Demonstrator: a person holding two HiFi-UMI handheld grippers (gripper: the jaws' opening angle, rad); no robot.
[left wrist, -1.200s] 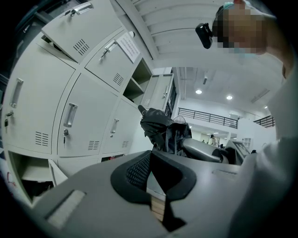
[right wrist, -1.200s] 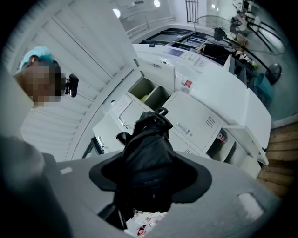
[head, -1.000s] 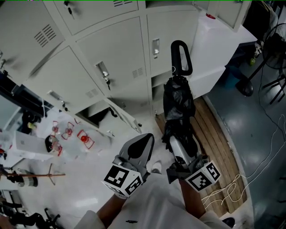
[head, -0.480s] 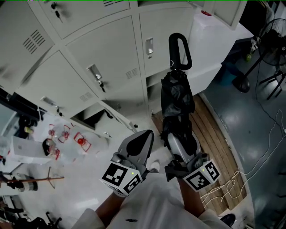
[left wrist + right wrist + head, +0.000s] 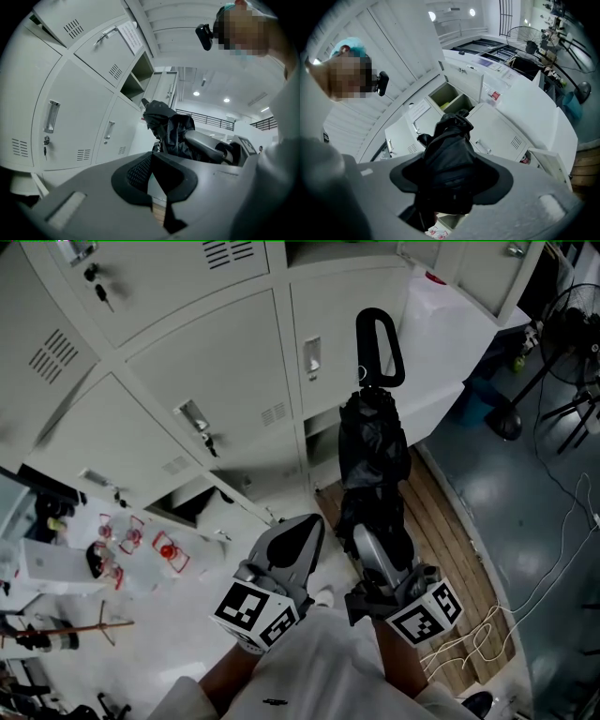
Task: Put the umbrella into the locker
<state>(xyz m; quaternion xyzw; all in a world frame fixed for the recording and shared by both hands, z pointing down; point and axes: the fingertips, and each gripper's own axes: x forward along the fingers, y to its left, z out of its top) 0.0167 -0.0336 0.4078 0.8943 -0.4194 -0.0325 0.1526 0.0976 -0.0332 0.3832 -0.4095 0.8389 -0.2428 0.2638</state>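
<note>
A folded black umbrella with a black loop handle sticks out ahead toward the white lockers. My right gripper is shut on its lower bundled fabric, which fills the jaws in the right gripper view. My left gripper is beside it on the left, shut with nothing in it. In the left gripper view the umbrella shows just beyond my left gripper. A low locker stands with its door swung open. Open compartments show higher up in the right gripper view.
A white counter adjoins the lockers at the right. A wooden floor board lies under the umbrella, with white cables beside it. A standing fan is at far right. A clear bag with red marks lies at the left.
Both grippers and the held umbrella have moved slightly closer to the lockers. The grip on the umbrella is unchanged and the left gripper stays shut.
</note>
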